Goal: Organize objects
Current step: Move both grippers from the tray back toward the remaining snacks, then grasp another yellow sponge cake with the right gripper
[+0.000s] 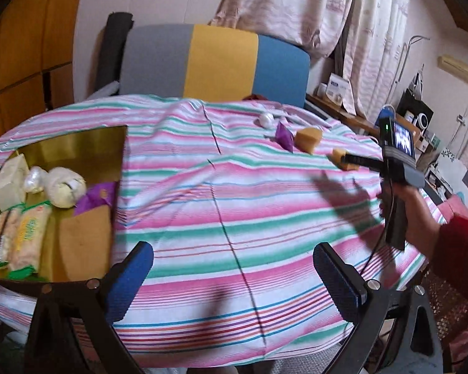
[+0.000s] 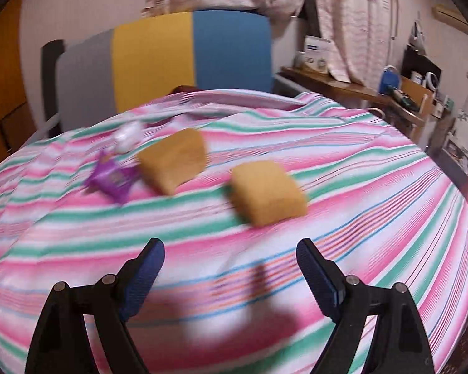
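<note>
Toward the far right part of the striped tablecloth (image 2: 358, 168) lie two tan sponge-like blocks, the nearer block (image 2: 268, 196) just ahead of the right gripper (image 2: 231, 268), whose jaws are spread with nothing between them, and the farther block (image 2: 174, 160) beside a purple packet (image 2: 112, 179) and a white wrapped ball (image 2: 128, 137). Only the left wrist view shows the gold tray (image 1: 78, 146) at the cloth's left edge, holding packets, wrapped balls and a purple wrapper. The left gripper (image 1: 234, 274) hovers over bare cloth, jaws wide apart, empty.
</note>
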The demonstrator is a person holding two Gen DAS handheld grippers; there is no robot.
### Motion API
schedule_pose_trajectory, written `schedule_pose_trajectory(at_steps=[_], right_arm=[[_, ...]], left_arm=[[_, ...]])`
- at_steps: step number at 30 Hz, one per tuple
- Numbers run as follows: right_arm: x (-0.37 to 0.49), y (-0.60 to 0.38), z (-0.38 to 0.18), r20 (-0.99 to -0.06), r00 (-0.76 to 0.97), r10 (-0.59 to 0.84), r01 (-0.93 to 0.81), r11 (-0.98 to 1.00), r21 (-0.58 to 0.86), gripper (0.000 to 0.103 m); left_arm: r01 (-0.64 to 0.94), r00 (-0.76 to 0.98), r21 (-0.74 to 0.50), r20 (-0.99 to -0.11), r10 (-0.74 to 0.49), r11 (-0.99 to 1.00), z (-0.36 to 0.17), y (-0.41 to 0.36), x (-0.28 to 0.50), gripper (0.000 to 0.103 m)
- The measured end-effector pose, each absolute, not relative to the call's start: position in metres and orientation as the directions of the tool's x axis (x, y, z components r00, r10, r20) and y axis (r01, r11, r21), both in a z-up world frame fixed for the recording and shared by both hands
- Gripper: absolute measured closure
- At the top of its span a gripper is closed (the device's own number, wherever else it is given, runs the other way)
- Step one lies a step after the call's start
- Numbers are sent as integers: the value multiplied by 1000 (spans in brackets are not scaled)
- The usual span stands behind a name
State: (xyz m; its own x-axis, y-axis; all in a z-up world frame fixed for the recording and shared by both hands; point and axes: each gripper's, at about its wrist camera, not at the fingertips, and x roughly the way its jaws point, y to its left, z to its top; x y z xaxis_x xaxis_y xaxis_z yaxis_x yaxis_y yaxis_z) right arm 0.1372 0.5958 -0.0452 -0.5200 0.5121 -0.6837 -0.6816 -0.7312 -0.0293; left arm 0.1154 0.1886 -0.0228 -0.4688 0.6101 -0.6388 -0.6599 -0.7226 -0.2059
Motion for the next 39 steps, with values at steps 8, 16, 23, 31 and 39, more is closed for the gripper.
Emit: schedule_pose_trajectory(at_steps=[8,16,23,31,39], right_arm=[[120,644,-41,-677,-496,543,-700,-712,-58,16],[108,657,-68,-721,-474,506,-690,-722,-53,24],[106,654,-74,-726,-503,468,-656,-754,-31,43],[122,640,-58,-631,-573,523,-662,-749,-19,46],[119,603,-46,-661,-634,400,-553,-833,26,46]], left_arm=[[-662,-436,-214,-670,601,-718,-29,207,117,0],[-681,-418,-195,-688,593,-705,-31,222,119,0],[-700,-395,-188,-702,593,-689,-36,241,121,0],[-718,-374,-185,-710,596,-671,-36,264,120,0],[-717,-386,-168,-713,585,-677,-32,275,107,0]])
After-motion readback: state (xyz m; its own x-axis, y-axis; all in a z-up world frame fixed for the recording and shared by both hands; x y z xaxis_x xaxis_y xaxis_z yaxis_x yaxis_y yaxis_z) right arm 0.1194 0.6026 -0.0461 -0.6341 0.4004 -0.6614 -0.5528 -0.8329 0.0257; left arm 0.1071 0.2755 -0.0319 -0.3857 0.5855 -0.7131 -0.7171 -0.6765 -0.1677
